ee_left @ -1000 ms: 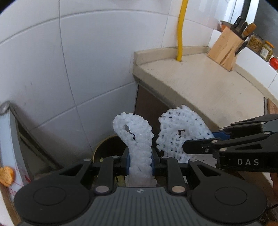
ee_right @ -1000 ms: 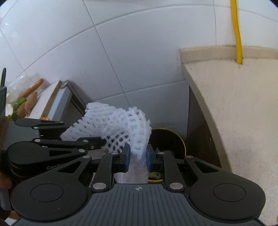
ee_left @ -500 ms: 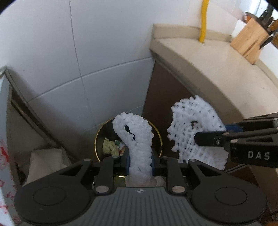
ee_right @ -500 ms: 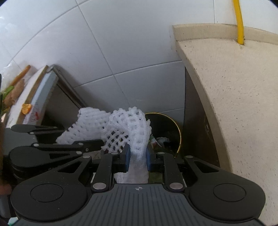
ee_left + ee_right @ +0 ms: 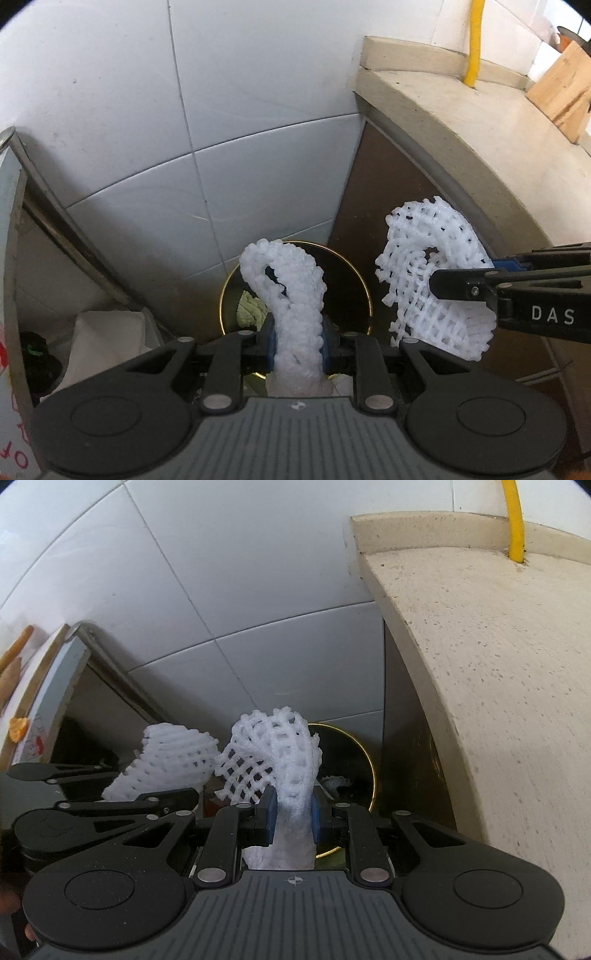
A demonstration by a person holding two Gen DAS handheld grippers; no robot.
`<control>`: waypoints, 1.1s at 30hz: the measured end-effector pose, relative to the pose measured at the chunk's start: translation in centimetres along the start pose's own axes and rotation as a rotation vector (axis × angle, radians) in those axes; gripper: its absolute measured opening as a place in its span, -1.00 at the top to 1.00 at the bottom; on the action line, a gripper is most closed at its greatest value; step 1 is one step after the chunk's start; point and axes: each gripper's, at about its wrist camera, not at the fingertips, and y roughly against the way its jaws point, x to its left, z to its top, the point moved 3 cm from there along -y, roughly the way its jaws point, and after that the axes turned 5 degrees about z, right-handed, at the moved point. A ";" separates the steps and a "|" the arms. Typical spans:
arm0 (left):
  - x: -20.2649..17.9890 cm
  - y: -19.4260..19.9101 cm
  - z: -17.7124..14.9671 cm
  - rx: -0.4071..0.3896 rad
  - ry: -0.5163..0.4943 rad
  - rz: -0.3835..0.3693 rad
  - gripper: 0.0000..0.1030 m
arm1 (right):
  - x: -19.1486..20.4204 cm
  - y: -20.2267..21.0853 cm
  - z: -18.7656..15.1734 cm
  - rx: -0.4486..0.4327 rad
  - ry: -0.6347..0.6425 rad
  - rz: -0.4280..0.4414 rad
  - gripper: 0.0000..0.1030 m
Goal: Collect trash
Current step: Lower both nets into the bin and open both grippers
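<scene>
Pale beige speckled stone desk (image 5: 480, 672) at the right, with a raised lip along the back edge against the white tiled wall. Bears a light wooden knife block (image 5: 561, 96) at the far right end, only partly in view. Meets a yellow pipe (image 5: 474, 40) at the rear, rising up along the wall. Below, beside the dark brown front of the desk, stands a round dark bin with a gold rim (image 5: 364, 280), with crumpled scraps inside.

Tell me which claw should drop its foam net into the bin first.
Left, probably. The left claw holds its foam net directly over the bin; the right claw's net hangs beside the rim.
</scene>
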 end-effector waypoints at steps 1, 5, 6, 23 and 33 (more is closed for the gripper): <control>0.0 -0.1 0.1 0.000 0.001 0.003 0.66 | 0.0 -0.2 0.1 0.002 0.001 -0.001 0.53; 0.0 -0.6 0.5 -0.004 0.004 0.009 0.65 | -0.1 -1.0 0.6 0.005 0.009 -0.002 0.53; 0.0 -0.7 0.6 -0.006 0.006 0.010 0.65 | -0.1 -1.1 0.7 0.005 0.013 -0.004 0.53; 0.6 -4.4 1.1 0.002 0.045 0.045 0.65 | -1.3 -5.2 1.9 0.039 0.023 -0.038 0.49; 0.9 -6.0 1.5 0.007 0.074 0.065 0.60 | -1.4 -6.4 2.1 0.043 0.033 -0.043 0.38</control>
